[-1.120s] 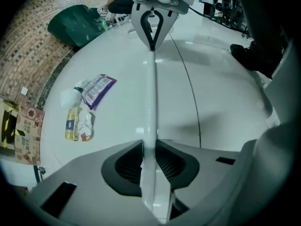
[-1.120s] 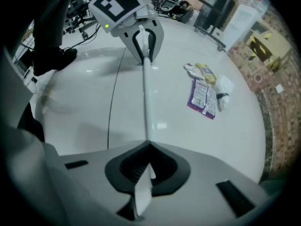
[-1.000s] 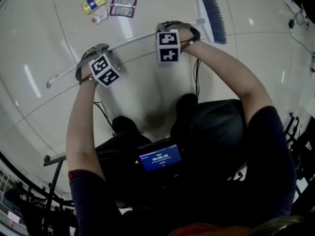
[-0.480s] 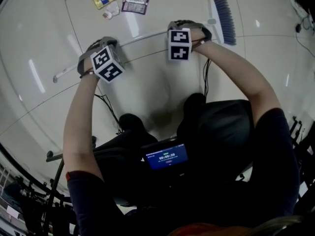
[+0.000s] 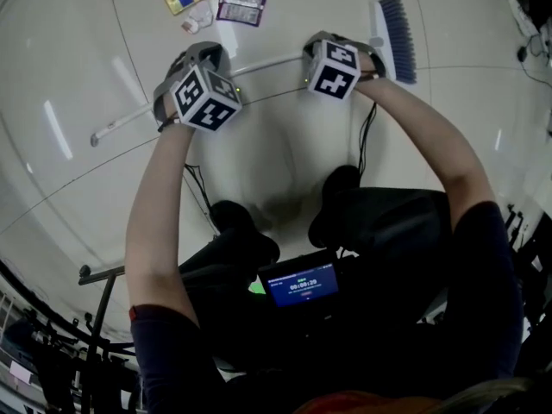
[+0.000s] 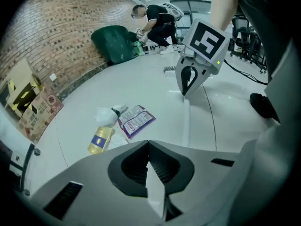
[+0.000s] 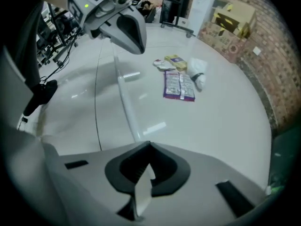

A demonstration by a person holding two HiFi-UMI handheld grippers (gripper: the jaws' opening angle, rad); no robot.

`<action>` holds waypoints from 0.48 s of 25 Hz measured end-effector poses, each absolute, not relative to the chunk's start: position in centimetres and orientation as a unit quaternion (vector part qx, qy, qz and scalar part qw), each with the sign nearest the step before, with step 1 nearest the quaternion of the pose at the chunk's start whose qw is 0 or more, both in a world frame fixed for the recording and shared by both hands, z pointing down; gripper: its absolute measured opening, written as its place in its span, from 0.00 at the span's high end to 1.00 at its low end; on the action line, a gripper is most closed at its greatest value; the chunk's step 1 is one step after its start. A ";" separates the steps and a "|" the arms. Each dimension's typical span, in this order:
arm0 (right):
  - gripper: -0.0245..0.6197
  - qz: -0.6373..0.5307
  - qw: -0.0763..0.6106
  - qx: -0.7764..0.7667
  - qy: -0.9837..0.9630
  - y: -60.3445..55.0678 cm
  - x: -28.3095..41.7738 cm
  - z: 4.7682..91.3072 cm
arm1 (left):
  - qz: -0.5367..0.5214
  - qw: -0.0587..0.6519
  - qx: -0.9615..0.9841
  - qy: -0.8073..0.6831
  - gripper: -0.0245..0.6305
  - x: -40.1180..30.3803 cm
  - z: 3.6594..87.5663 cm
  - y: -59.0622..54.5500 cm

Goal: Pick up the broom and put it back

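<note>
We wear dark short sleeves (image 5: pixel 483 291), dark trousers (image 5: pixel 388 222) and black shoes (image 5: pixel 235 218). Our left gripper (image 6: pixel 150 169) and right gripper (image 7: pixel 143 174) are pale grey shells with black ribbed pads (image 6: pixel 165 165). Each carries a cube (image 5: pixel 205 97) of black-and-white square markers and a small green light (image 5: pixel 235 91). A black cable (image 5: pixel 366 141) hangs from the right one, and a blue-lit screen (image 5: pixel 302 285) sits at our chest.

head view: taken from overhead, aimed steeply down at the floor (image 5: pixel 276 153), well above it | left gripper view: set just behind own jaws, low, the right gripper (image 6: pixel 186 91) faced at upper centre | right gripper view: likewise, the left gripper (image 7: pixel 135 44) faced at upper left | shared by all: broom handle (image 5: pixel 267 61), purple packet (image 5: pixel 241 5)
</note>
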State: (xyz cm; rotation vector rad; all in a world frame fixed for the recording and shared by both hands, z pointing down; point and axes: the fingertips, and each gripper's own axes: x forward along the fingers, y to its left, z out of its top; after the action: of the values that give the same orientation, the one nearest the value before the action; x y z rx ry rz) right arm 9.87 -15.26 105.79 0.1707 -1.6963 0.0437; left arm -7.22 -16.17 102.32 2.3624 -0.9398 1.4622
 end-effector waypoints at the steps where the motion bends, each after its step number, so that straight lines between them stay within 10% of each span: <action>1: 0.95 0.023 0.651 0.092 -0.753 -15.5 9.9 105.5 | 0.486 0.117 0.801 -0.328 0.96 -7.1 101.9 -16.0; 12: 0.95 0.105 0.619 0.161 -0.761 -8.2 11.6 98.4 | 0.489 0.190 0.782 -0.338 0.96 -9.7 94.1 -7.6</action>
State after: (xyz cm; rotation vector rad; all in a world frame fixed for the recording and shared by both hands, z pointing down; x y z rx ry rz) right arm 11.55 -8.16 98.40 0.3697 -1.7511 0.2407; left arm -9.69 -7.63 94.15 2.1972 -0.9492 1.3744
